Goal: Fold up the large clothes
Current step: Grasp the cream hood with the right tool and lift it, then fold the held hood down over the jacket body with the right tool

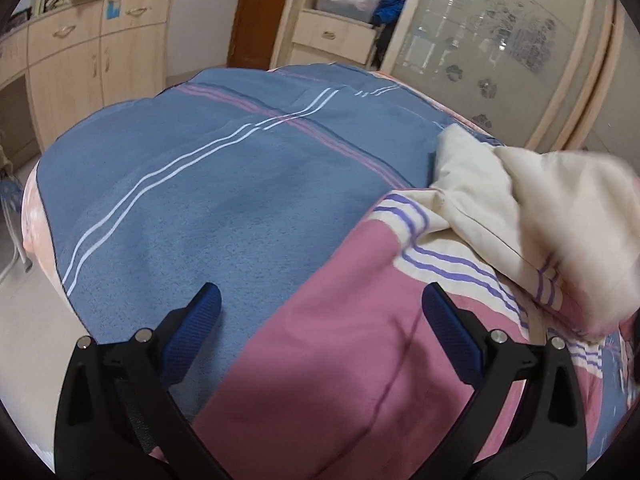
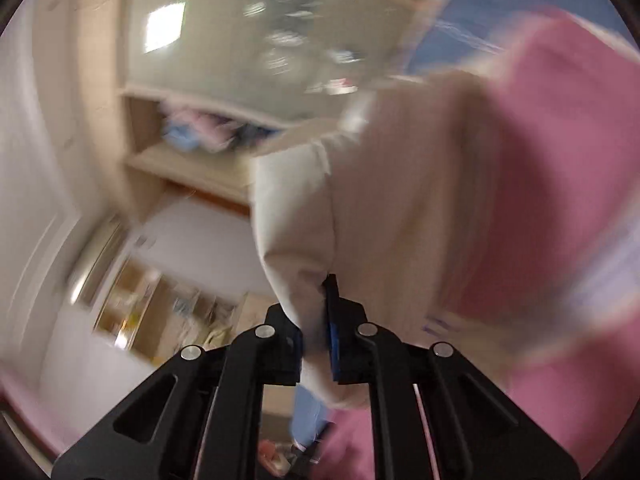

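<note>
Left gripper (image 1: 322,300) agape, right gripper (image 2: 318,328) clamped.

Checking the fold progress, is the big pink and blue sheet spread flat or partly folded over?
Partly folded: the sheet has its pink part and cream underside turned over the blue; the right gripper pinches the cream fabric.

L wrist cam looks fwd and down over the bed (image 1: 180,208), close above the bedspread, facing the far edge and wardrobe (image 1: 500,40). R wrist cam sits close behind the cream garment (image 2: 392,200), tilted, blurred. Both share the garment (image 1: 540,208), wardrobe door (image 2: 248,32), bedspread.
</note>
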Available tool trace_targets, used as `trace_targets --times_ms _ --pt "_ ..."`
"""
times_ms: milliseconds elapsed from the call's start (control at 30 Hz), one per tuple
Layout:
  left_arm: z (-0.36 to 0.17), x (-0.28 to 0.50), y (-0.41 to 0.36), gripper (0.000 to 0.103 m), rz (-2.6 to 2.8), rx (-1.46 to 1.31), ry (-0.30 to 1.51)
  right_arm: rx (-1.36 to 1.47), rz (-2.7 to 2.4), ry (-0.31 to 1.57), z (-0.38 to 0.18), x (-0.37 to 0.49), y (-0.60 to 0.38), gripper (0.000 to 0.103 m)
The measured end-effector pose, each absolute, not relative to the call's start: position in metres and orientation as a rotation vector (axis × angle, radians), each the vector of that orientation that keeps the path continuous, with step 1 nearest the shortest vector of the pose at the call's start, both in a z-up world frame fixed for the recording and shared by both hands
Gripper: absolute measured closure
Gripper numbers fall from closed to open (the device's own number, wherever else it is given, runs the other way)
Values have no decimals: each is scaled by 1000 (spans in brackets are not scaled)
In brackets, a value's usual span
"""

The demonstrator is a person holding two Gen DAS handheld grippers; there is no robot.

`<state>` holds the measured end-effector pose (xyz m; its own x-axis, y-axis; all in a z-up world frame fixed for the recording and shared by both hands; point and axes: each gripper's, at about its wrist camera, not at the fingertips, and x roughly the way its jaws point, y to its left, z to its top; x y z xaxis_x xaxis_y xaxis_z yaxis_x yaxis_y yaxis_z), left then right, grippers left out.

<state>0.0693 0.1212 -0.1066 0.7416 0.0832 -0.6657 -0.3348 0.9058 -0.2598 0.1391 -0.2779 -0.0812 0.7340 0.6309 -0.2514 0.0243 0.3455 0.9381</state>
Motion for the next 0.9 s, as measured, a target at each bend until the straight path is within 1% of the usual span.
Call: trace_targets --times_ms 33,67,100,167,200,267,333,367,433,533,600,667,700,800,833,867,900 --pt "-105 70 118 2 229 -369 697 1152 342 760 -117 129 -282 89" --pt "-102 71 113 2 220 -347 689 1161 309 803 -137 119 -287 86" --pt "-99 73 107 2 212 -323 681 1183 302 801 -147 112 -293 67" --pt "-95 75 99 2 197 -289 675 1175 331 770 -145 95 -306 63" --pt "-95 77 94 2 189 -281 673 1129 309 762 -136 93 -309 58" --pt "-96 82 85 2 166 -274 682 965 264 706 -101 87 -307 57" --pt "-101 88 75 2 132 -271 707 736 316 632 -51 87 -288 57" --pt "-105 91 70 2 113 -271 726 661 333 613 -35 92 -280 57" --pt "-113 93 62 2 109 -263 748 437 356 533 12 103 -243 57" --pt "-121 94 57 2 125 -243 788 217 328 475 41 151 -207 57" --pt "-123 94 57 2 120 -240 797 110 298 514 45 187 -188 57" --pt "-123 91 60 2 110 -239 799 70 187 611 25 220 -186 57" --pt "-124 90 62 2 105 -239 800 86 143 656 10 233 -201 57" --pt "-128 87 64 2 98 -224 805 199 -47 801 -61 264 -238 57" --pt "-129 88 64 2 97 -218 807 219 -71 811 -82 268 -243 54" --pt "-131 89 63 2 104 -205 813 224 -38 759 -104 259 -250 53" --pt "-134 90 62 2 113 -193 816 216 -13 710 -112 248 -256 52"
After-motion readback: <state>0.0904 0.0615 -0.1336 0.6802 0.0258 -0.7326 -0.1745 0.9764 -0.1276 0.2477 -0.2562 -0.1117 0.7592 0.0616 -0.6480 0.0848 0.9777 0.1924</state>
